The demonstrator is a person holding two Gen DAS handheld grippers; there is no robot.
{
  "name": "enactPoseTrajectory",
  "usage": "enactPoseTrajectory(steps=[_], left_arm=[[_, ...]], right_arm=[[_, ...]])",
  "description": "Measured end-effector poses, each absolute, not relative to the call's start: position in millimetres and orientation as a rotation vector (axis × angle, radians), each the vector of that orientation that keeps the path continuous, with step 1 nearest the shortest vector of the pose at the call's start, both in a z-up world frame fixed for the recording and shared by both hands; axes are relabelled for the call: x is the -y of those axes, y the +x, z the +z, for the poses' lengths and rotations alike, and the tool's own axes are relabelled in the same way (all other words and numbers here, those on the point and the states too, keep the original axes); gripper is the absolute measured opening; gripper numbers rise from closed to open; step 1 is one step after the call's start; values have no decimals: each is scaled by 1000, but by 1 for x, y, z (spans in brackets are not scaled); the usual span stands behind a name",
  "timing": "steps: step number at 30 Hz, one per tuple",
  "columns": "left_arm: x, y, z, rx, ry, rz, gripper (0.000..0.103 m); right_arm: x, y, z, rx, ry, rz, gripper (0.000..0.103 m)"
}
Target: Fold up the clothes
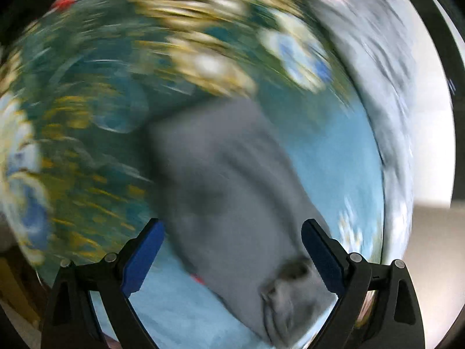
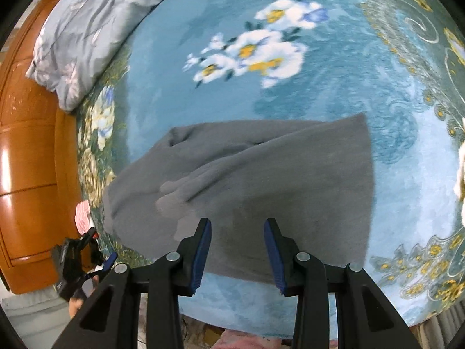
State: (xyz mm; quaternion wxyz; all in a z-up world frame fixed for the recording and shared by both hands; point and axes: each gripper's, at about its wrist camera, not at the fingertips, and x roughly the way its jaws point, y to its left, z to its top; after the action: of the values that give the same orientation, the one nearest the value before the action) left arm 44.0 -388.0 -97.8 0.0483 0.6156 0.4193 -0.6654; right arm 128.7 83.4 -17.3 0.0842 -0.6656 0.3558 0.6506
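Note:
A grey garment point(image 2: 250, 186) lies folded over on a blue flowered bedspread point(image 2: 290, 93). My right gripper point(image 2: 237, 226) hovers over its near edge, jaws open and empty. The left wrist view is heavily blurred; there the grey garment point(image 1: 232, 180) runs between the open, empty jaws of my left gripper point(image 1: 232, 229). The left gripper also shows in the right wrist view point(image 2: 87, 258), off the garment's left end at the bed edge.
A rumpled pale grey quilt point(image 2: 96, 26) lies at the bed's far left. An orange wooden cabinet point(image 2: 26, 151) stands beside the bed on the left. The bed's near edge point(image 2: 261, 322) is just below my right gripper.

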Motion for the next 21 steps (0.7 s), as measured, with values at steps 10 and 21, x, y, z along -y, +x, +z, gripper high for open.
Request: enactPoseTrajectory(steps=[10, 21], left_arm=[[415, 32, -165, -1514, 1889, -1982, 87], [417, 31, -174, -1621, 1895, -2081, 36]], right_arm=[[-15, 105, -19, -899, -2142, 1932, 41], [31, 98, -16, -730, -2257, 1906, 41]])
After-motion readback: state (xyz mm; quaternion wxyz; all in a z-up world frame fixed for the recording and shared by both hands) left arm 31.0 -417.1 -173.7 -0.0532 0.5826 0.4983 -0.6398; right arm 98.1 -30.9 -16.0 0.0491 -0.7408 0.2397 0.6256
